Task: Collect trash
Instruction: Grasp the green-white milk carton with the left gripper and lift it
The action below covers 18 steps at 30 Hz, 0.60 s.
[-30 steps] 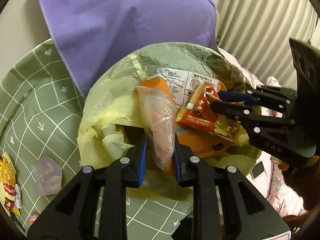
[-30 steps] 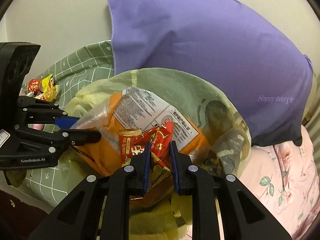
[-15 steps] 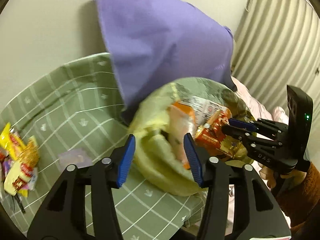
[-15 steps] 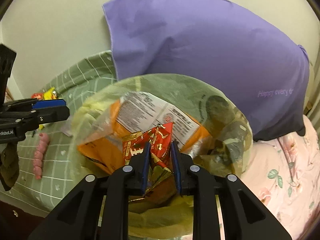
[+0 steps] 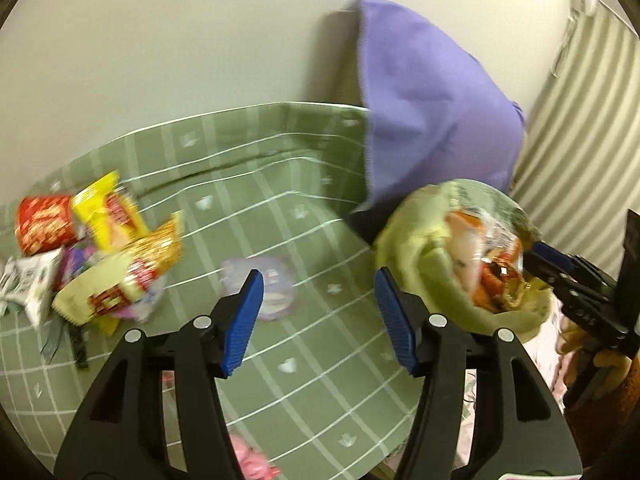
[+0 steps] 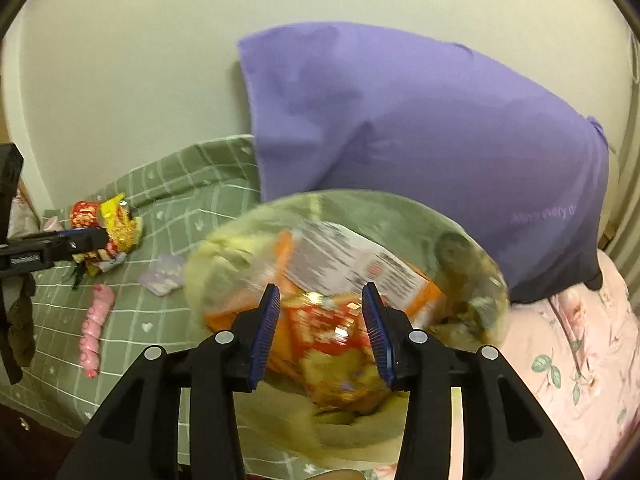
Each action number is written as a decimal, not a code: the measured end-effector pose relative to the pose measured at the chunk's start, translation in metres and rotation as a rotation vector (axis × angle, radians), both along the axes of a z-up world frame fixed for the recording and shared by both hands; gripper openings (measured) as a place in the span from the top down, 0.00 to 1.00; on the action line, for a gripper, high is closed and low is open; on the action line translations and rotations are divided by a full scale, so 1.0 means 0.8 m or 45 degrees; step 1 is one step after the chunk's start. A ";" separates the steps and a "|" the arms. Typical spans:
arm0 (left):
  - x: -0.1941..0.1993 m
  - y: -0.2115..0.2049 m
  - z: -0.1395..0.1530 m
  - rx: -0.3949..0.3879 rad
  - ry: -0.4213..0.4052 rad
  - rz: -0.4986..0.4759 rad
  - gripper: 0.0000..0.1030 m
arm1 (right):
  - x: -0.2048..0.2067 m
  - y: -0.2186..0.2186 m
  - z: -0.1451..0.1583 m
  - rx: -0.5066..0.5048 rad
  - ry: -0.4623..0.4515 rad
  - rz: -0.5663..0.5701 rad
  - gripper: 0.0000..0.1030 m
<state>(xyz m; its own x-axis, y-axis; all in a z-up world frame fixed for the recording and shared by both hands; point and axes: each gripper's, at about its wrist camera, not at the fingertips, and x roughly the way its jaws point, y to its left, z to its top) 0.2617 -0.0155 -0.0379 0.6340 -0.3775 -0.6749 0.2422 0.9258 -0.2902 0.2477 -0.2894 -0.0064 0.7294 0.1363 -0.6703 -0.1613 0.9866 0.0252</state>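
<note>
A yellow-green trash bag [image 6: 248, 264] lies open on the green checked blanket [image 5: 304, 208]. Orange and red snack wrappers fill it. My right gripper [image 6: 320, 328] hangs over the bag's mouth, its jaws opening. The red wrapper [image 6: 324, 324] lies blurred between the pads, and they do not press on it. My left gripper [image 5: 320, 316] is over the blanket left of the bag [image 5: 424, 248], jaws opening with nothing held. A pale purple wrapper [image 5: 268, 292] lies just beyond its left pad. A pile of snack wrappers [image 5: 104, 256] sits at the far left.
A purple pillow [image 6: 420, 128] leans on the wall behind the bag. A pink toy-like object [image 6: 94, 320] lies on the blanket near its front edge. Pink floral bedding [image 6: 568, 344] is to the right, and a striped curtain [image 5: 580, 128] hangs beyond it.
My left gripper let go of the clear wrapper in the bag, opened and swung left over the blanket. My right gripper opened off the red wrapper and rose slightly.
</note>
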 end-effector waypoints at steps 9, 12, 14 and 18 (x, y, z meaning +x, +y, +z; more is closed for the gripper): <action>-0.023 0.131 -0.026 0.007 0.013 0.364 0.46 | 0.016 0.095 0.002 0.102 -0.028 0.170 0.61; -0.032 0.178 -0.036 0.010 0.006 0.485 0.42 | 0.024 0.126 -0.003 0.142 -0.024 0.226 0.61; -0.036 0.209 -0.046 0.009 0.019 0.567 0.41 | 0.030 0.145 -0.008 0.160 -0.005 0.261 0.59; -0.034 0.277 -0.069 -0.046 0.084 0.758 0.41 | 0.041 0.175 -0.021 0.195 0.047 0.328 0.52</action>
<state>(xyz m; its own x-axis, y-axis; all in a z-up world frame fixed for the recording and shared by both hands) 0.2341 0.2060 -0.0930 0.7007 0.0063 -0.7135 -0.3348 0.8859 -0.3209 0.2802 -0.1492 -0.0231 0.6329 0.4154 -0.6533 -0.4020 0.8975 0.1812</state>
